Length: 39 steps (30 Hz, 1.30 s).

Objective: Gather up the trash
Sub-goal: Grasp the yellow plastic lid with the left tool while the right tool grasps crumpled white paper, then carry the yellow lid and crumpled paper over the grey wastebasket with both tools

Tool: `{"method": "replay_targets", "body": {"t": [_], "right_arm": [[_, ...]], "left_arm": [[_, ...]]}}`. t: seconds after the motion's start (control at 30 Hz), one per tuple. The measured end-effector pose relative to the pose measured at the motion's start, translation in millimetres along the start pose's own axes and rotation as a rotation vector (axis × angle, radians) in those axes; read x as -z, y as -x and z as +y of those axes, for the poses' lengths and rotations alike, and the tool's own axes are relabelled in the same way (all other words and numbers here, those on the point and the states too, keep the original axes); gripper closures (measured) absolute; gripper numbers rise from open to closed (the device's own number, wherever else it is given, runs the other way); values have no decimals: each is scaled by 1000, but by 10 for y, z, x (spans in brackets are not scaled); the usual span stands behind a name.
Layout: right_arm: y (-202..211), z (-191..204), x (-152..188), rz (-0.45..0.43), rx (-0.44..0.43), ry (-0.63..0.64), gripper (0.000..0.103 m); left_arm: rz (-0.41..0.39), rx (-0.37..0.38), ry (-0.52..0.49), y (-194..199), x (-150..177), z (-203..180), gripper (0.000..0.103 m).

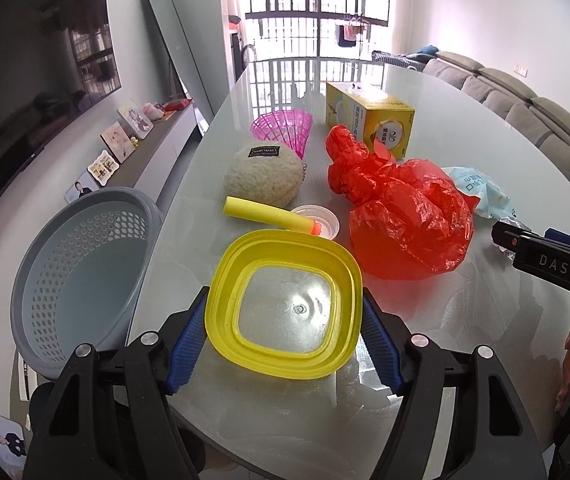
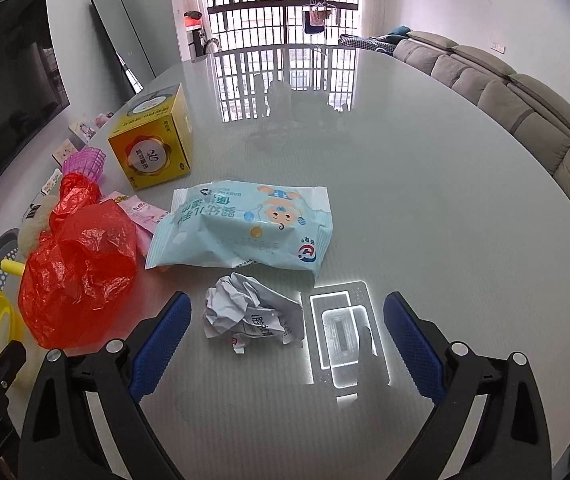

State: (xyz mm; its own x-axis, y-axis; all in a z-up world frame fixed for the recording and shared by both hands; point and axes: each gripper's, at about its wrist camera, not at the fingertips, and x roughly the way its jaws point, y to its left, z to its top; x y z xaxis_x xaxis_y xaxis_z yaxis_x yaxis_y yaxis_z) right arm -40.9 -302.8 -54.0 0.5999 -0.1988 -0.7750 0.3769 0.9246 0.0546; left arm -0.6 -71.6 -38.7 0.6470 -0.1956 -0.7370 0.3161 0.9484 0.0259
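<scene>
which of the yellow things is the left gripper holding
The yellow square lid, clamped between the left gripper's blue pads. The yellow foam dart lies loose farther back, and the yellow box stands at the far end of the clutter.

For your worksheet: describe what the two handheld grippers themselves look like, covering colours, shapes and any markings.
Both the left gripper and the right gripper share one design: angular matte-black linkage arms joined by round silver pivot bolts, ending in two long fingers faced with blue textured pads. Seen from the left camera, the right gripper's black body carries white "DAS" lettering and a small red dot. No cables show.
</scene>
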Motion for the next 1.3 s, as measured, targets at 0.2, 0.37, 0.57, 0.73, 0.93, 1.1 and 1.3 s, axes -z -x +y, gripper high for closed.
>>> {"method": "replay_targets", "body": {"t": [0.2,0.37,0.57,0.73,0.93,1.1,1.3], "right_arm": [[-86,69,7,32,-8,32,53],[0,58,49,5,-45,24,64],[168,40,174,6,-70,4,65],[372,41,308,-4,-96,5,65],[662,158,402,-34,-130,30,65],[883,353,474,-59,-171,69,65],[1012,708,528,-71,-239,135,65]], "left_arm": [[-3,1,3,15,19,24,34],[-9,-1,6,34,44,52,34],[-16,11,10,70,58,81,34],[-20,19,5,118,67,90,34],[-48,7,10,256,55,135,34],[-70,-7,22,376,55,227,34],[-91,-38,50,491,79,449,34]]}}
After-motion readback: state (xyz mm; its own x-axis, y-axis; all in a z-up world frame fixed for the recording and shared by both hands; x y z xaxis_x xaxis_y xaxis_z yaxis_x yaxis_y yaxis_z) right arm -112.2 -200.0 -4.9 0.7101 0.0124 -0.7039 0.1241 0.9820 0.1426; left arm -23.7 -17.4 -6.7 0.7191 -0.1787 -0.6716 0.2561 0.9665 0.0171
